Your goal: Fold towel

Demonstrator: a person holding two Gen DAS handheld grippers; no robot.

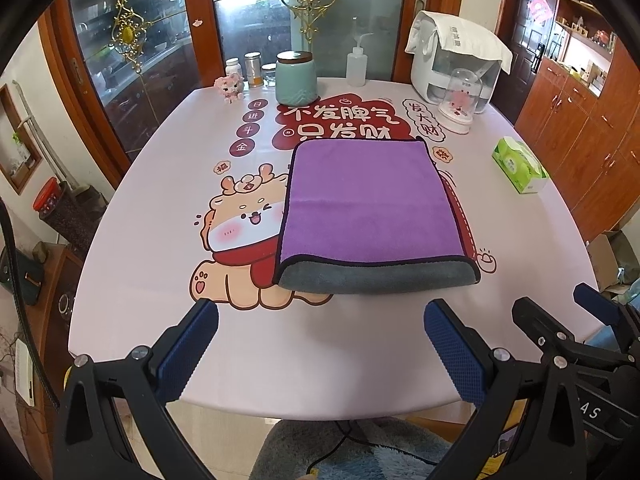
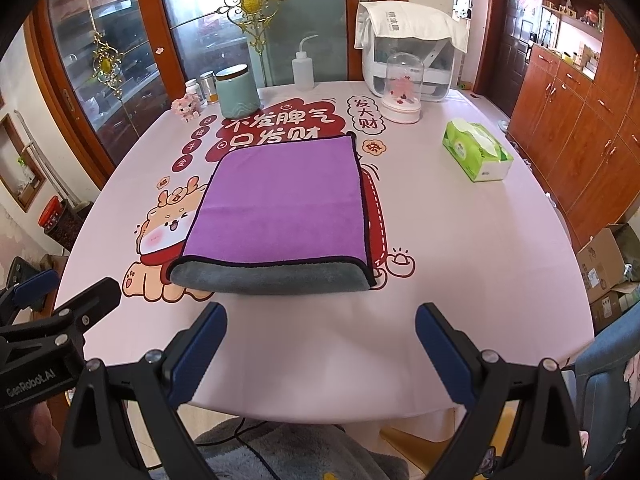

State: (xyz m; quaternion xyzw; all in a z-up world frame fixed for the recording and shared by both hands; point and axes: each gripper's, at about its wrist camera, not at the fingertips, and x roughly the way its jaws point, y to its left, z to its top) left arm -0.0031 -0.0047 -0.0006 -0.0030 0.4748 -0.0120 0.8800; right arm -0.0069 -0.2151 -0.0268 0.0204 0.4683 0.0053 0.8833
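Observation:
A purple towel (image 1: pixel 368 204) with a grey underside and black edging lies folded flat in the middle of the pink printed table (image 1: pixel 152 208); its grey folded edge faces me. It also shows in the right wrist view (image 2: pixel 280 204). My left gripper (image 1: pixel 320 320) is open and empty, hovering above the near table edge, short of the towel. My right gripper (image 2: pixel 320 320) is open and empty, also near the table's front edge. The right gripper shows at the right of the left wrist view (image 1: pixel 560 316), and the left gripper shows at the left of the right wrist view (image 2: pixel 60 292).
A green tissue box (image 1: pixel 520 164) sits at the right of the table. At the back stand a teal jar (image 1: pixel 296 78), a squeeze bottle (image 1: pixel 357 64), small jars (image 1: pixel 252 69), a pink figurine (image 1: pixel 230 86), a glass dome (image 1: pixel 460 104) and a white appliance (image 1: pixel 452 60). Wooden cabinets stand to the right.

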